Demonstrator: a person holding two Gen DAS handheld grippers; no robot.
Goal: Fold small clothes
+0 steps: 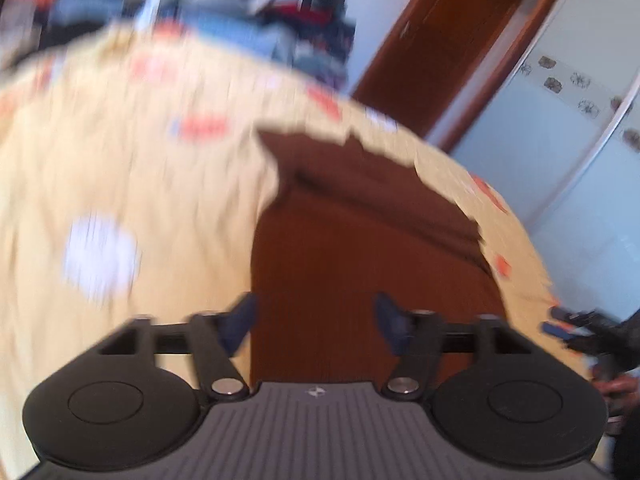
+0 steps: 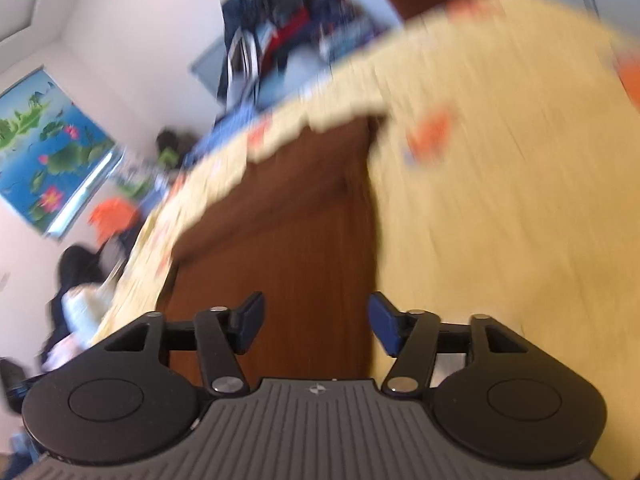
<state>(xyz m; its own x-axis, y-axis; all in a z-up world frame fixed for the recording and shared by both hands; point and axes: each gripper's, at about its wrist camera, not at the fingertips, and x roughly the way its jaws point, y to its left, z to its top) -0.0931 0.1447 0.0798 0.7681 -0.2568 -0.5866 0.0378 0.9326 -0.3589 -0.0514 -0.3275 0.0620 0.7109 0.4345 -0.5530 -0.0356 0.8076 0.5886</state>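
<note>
A pale yellow garment [image 1: 132, 184] with orange and white prints lies on the brown wooden table [image 1: 360, 256]. In the left wrist view it fills the left side and arcs over to the right edge. My left gripper [image 1: 316, 324] is open above bare wood, with nothing between its blue pads [image 1: 240, 320]. The right wrist view shows the same garment [image 2: 500, 220] at the right and along a strip at the left. My right gripper [image 2: 316, 320] is also open and empty over the table [image 2: 288, 248]. Both views are motion-blurred. The right gripper's blue tips [image 1: 558, 322] show by the cloth's right end.
A heap of mixed clothes [image 1: 296, 20] is piled behind the table, also seen as the clothes heap [image 2: 288, 24]. A brown door frame [image 1: 452, 40] and a pale tiled wall [image 1: 568, 128] stand at the right. A lotus poster [image 2: 44, 140] hangs at the left.
</note>
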